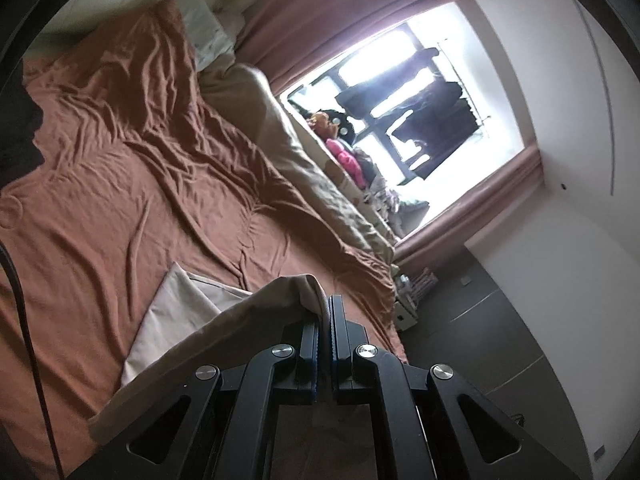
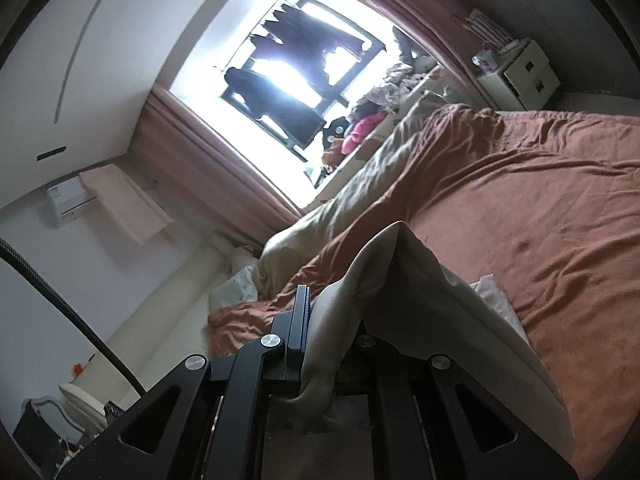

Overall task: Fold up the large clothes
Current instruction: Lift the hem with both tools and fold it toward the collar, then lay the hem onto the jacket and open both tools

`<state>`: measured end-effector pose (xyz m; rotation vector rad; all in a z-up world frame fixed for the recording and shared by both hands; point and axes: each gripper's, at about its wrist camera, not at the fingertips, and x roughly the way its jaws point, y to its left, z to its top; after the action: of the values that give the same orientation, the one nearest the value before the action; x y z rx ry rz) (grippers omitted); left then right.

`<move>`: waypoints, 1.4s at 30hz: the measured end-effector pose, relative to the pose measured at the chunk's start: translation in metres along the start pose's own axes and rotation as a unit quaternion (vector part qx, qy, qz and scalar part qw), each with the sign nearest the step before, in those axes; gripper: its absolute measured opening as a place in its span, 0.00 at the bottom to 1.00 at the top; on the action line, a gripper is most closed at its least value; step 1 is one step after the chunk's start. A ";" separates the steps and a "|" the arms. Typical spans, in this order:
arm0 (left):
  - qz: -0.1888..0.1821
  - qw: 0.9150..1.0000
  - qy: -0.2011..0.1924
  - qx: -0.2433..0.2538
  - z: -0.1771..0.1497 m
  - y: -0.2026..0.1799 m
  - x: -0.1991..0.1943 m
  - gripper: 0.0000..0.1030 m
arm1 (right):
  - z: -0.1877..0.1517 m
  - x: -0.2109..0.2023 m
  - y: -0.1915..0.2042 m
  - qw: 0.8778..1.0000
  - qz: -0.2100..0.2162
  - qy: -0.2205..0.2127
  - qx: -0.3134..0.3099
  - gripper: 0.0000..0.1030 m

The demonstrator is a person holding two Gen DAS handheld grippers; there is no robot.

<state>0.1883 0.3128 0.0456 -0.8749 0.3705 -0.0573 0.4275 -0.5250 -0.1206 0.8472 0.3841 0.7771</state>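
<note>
A large beige garment [image 1: 188,312] lies partly on the rust-brown bed sheet [image 1: 120,168]. Its edge is pinched in my left gripper [image 1: 325,312], whose jaws are shut on the cloth, which drapes off to the left over the linkage. In the right wrist view the same beige garment [image 2: 404,280] bunches up between the jaws of my right gripper [image 2: 332,308], which is shut on it. The cloth hides the right finger and hangs down over the bed sheet [image 2: 540,208]. Both grippers hold the garment lifted above the bed.
A crumpled beige duvet [image 1: 280,152] runs along the far side of the bed under a bright window [image 1: 404,112] with pink curtains. Clothes pile on the sill [image 2: 360,128]. A white cabinet [image 2: 520,72] stands at the bed's corner; dark floor [image 1: 472,340] lies beside the bed.
</note>
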 end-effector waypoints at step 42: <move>0.168 0.959 0.210 0.087 -0.043 0.074 0.211 0.79 | -0.004 0.129 0.104 0.960 -0.160 0.219 -0.065 1.00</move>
<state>0.3638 0.2872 -0.0977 -0.6112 0.8944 0.0395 0.4633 -0.3838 -0.0425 0.4669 0.8338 0.6740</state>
